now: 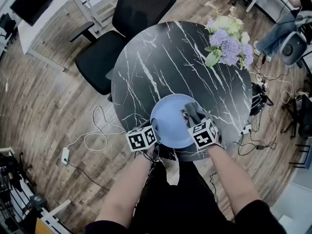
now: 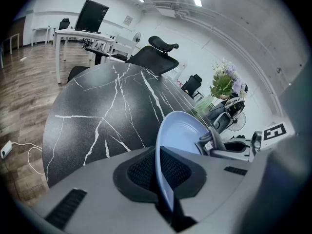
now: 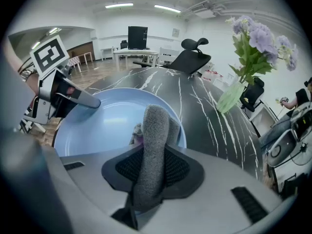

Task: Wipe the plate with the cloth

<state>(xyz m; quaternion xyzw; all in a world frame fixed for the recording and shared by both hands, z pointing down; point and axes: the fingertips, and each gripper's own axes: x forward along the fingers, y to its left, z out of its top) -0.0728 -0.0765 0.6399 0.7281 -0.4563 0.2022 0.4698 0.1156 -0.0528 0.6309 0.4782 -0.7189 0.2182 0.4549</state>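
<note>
A light blue plate (image 1: 170, 123) lies at the near edge of the black marble table (image 1: 161, 62). My left gripper (image 1: 155, 139) is shut on the plate's near left rim; in the left gripper view the plate (image 2: 178, 135) stands edge-on between the pads. My right gripper (image 1: 192, 118) is shut on a grey cloth (image 1: 193, 110), which rests on the plate's right side. The right gripper view shows the cloth (image 3: 153, 150) rising from the jaws over the plate (image 3: 102, 123), with the left gripper (image 3: 95, 103) at the far left rim.
A vase of purple and white flowers (image 1: 228, 45) stands at the table's far right. A black office chair (image 1: 129, 21) sits behind the table. White cables and a power strip (image 1: 65, 155) lie on the wooden floor at left. A seated person (image 1: 285, 26) is at the far right.
</note>
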